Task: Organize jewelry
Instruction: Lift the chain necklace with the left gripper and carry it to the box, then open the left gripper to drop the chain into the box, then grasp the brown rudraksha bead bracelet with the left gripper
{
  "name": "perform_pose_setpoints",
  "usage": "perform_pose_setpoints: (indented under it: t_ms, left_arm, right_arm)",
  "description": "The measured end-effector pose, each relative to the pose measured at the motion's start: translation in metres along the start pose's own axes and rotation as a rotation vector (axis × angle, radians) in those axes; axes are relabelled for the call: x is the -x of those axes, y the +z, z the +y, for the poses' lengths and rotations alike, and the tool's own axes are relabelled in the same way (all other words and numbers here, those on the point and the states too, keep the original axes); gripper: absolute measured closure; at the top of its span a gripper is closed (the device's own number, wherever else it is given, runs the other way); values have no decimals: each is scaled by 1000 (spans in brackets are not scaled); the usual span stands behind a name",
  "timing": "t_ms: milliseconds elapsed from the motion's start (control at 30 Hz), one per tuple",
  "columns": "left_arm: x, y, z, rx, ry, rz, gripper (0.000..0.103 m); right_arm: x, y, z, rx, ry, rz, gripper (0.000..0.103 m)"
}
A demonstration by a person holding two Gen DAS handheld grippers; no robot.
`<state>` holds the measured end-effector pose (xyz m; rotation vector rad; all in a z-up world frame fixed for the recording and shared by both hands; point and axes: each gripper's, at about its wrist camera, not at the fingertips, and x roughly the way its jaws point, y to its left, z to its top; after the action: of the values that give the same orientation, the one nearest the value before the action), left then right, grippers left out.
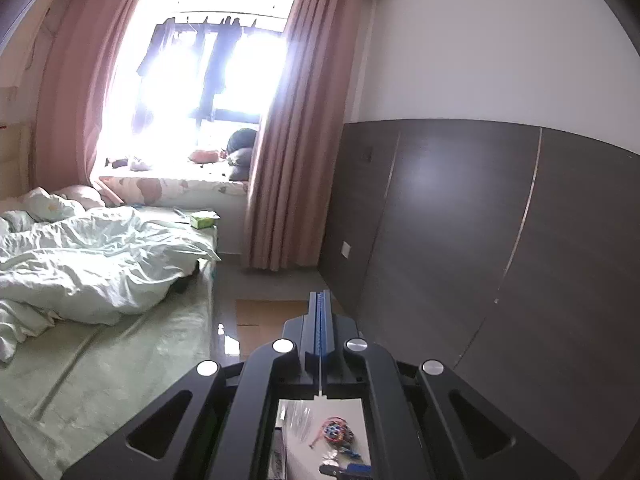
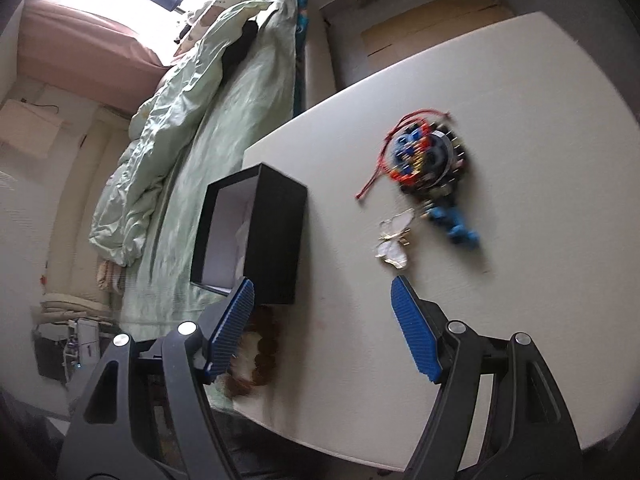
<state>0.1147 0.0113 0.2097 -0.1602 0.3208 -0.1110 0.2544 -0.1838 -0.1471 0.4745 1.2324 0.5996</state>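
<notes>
Bedroom, white desk (image 2: 500, 320) beside bed (image 2: 240, 128). Right tool (image 2: 324, 312) wide open, empty, tilted down over desk. Butterfly brooch (image 2: 394, 240) just ahead, slightly right of centre, long axis near-far; bead pile (image 2: 428, 160) farther. Black box (image 2: 276, 236) ahead-left. Left tool (image 1: 320, 300) shut, empty, aimed away at wall; right nearer.

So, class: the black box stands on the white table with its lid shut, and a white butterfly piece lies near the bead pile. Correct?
Not quite: the black box has no lid on and stands open, as the right wrist view shows. It does stand on the white table, with the white butterfly piece near the bead pile.
</notes>
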Motion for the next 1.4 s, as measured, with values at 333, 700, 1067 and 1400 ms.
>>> perform_pose_setpoints:
  t_ms: [333, 700, 1067, 1400]
  left_arm:
    - [-43, -70, 41, 45, 78, 192, 96]
    - [-68, -195, 92, 209, 146, 404, 48]
    - [-97, -293, 109, 284, 138, 609, 60]
    - [-124, -348, 89, 268, 56, 779, 60]
  right_arm:
    - [-3, -11, 5, 43, -51, 26, 31]
    - [-25, -34, 21, 158, -128, 90, 35]
    - [-45, -57, 39, 248, -172, 177, 63]
    - [-56, -63, 41, 295, -273, 173, 63]
